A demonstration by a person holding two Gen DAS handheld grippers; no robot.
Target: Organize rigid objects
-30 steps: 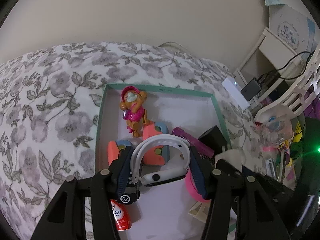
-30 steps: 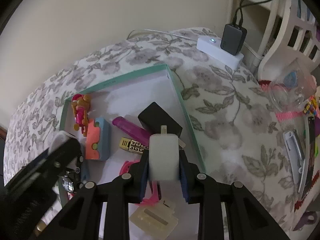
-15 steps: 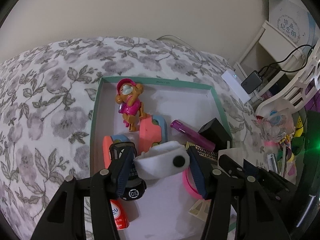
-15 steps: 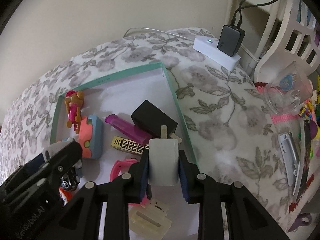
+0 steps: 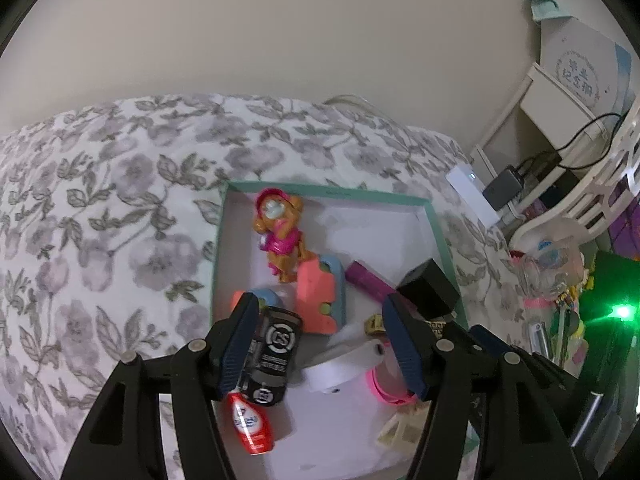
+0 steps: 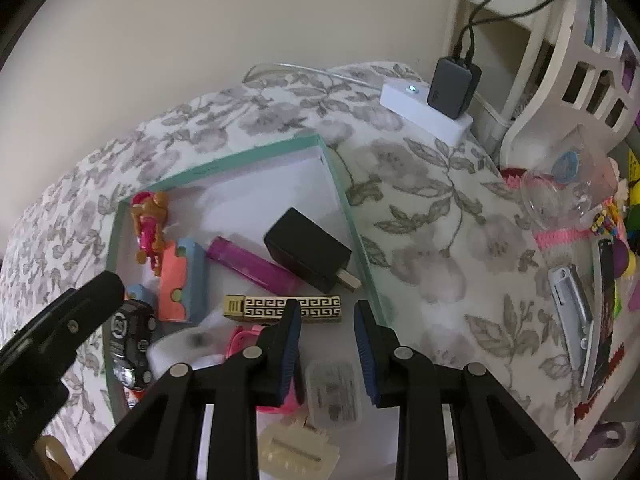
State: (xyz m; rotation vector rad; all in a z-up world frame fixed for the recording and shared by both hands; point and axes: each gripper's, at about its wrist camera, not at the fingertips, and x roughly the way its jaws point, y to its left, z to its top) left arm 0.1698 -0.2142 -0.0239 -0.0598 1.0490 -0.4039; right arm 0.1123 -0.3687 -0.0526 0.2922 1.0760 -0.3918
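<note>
A teal-rimmed box (image 5: 328, 193) (image 6: 224, 163) lies on the floral bedcover and holds several small items. My left gripper (image 5: 319, 305) hovers over its near part with its jaws opening. The white watch (image 5: 344, 364) (image 6: 180, 346) lies loose on the box floor below them, touching neither pad, beside a black watch (image 5: 274, 350). My right gripper (image 6: 327, 309) stands over the box's near right corner, its jaws a narrow gap apart with nothing between the pads. A small translucent white case (image 6: 334, 394) lies flat on the floor beneath it.
The box also holds a toy dog (image 5: 280, 236), orange-and-blue blocks (image 5: 320, 300), a purple lighter (image 6: 252, 266), a black charger (image 6: 308, 250), a gold-patterned lighter (image 6: 280, 308), a pink band and a red tube (image 5: 250, 424). Right of it are a power strip (image 6: 424, 114) and clutter.
The left gripper has let go of the white watch, which now lies in the box. The white case has left the right gripper's pads and rests on the box floor.
</note>
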